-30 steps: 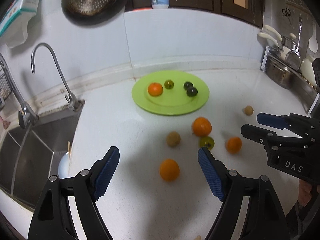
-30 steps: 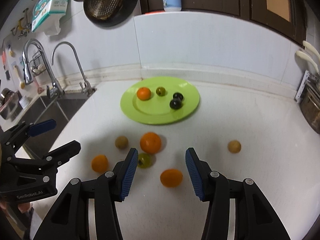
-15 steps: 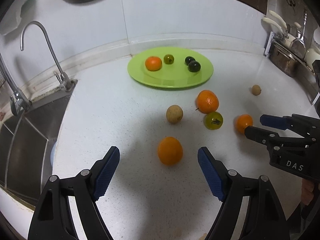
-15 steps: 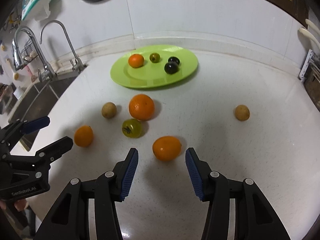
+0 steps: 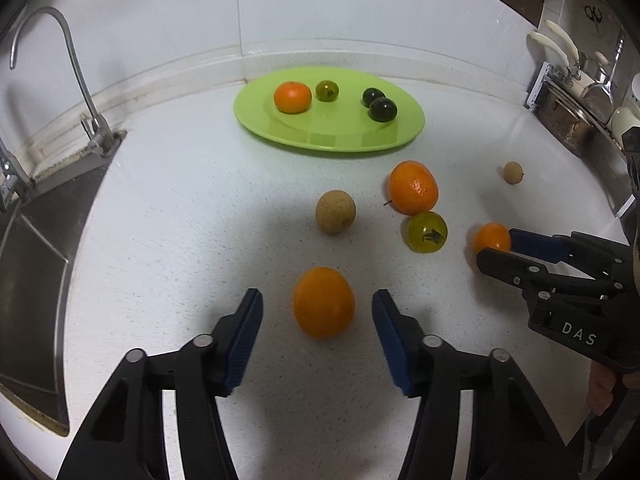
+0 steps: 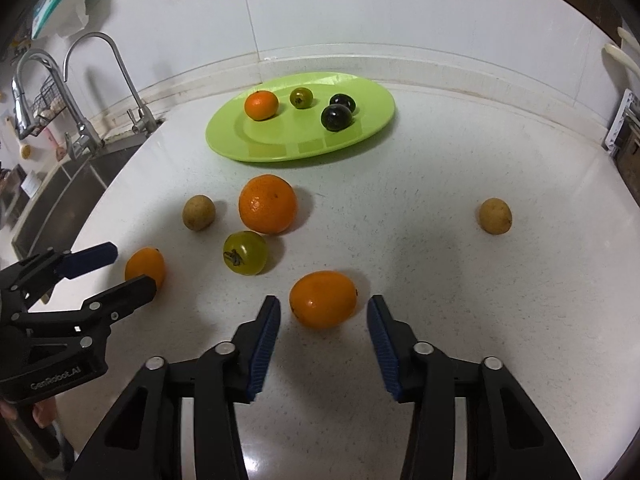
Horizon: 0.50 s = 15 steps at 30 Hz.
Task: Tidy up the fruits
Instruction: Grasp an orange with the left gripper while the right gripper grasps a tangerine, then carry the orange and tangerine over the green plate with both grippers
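Note:
On the white counter an orange (image 5: 324, 302) lies between the blue pads of my left gripper (image 5: 317, 298). Its jaws are closing, with a gap still on each side. A second, oval orange (image 6: 323, 299) lies the same way inside my right gripper (image 6: 324, 302), whose jaws are also closing and not touching. Each gripper shows in the other's view, the right gripper (image 5: 496, 245) and the left gripper (image 6: 135, 264). The green plate (image 5: 320, 144) at the back holds a mandarin (image 5: 293, 97), a green fruit (image 5: 327, 90) and two dark plums (image 5: 383, 109).
Loose between the grippers and the plate lie a big orange (image 6: 267, 204), a green fruit (image 6: 245, 253) and a brown fruit (image 6: 199, 213). Another brown fruit (image 6: 495, 216) lies off to the right. A sink (image 5: 32, 240) with a tap (image 5: 76, 60) is left, a utensil rack (image 5: 568, 112) right.
Both grippers have sunk toward the counter and tipped downward. Each orange now lies between a pair of fingers. Both pairs of jaws have narrowed, the left by much more.

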### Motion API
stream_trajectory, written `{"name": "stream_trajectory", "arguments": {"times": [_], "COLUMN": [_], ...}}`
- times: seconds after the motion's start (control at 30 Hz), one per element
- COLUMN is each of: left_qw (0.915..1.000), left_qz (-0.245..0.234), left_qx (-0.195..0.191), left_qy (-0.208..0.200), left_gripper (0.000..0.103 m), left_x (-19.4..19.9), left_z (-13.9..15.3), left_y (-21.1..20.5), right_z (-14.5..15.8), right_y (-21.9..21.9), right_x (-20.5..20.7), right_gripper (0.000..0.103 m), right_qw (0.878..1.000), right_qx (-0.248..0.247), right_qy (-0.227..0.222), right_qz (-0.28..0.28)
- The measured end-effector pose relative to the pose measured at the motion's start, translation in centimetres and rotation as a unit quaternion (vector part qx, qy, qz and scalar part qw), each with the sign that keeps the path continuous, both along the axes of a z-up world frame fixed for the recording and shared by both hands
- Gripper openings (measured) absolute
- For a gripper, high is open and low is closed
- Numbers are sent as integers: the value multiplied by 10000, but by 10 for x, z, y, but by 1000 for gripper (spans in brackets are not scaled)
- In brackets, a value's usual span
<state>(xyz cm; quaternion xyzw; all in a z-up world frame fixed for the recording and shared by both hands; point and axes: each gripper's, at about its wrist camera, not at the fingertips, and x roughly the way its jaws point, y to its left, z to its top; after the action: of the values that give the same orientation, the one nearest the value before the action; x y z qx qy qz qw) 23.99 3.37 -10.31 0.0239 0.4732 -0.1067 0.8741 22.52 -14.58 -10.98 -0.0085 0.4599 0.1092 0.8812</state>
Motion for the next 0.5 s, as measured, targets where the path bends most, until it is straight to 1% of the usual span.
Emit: {"name": "stream_trajectory", "arguments": {"times": [0.03,0.13,0.17,0.2,0.5], "left_qw": [10000,10000,10000,10000,10000], "left_qz": [3,-3,-20,-39,-59], "left_qx": [-17,-42,-40,-45,-19], "left_qy": [22,32,22,23,-50], "left_gripper": [47,39,34,32,32], "left_x": [1,2,2,2,1], "left_z": [-1,-1,-1,-1,4], "left_y": [0,0,0,-1,-3], "right_z": [-1,-3,-3,-3,0], "right_y": [0,0,0,0,0], "right_x": [1,2,2,2,1], "right_gripper": [43,37,37,37,37], "right_qw": [10000,10000,10000,10000,10000], "right_qx": [9,24,19,22,8], "right_qy": [13,30,19,16,-66], "right_qz": [-1,8,17,17,25]}}
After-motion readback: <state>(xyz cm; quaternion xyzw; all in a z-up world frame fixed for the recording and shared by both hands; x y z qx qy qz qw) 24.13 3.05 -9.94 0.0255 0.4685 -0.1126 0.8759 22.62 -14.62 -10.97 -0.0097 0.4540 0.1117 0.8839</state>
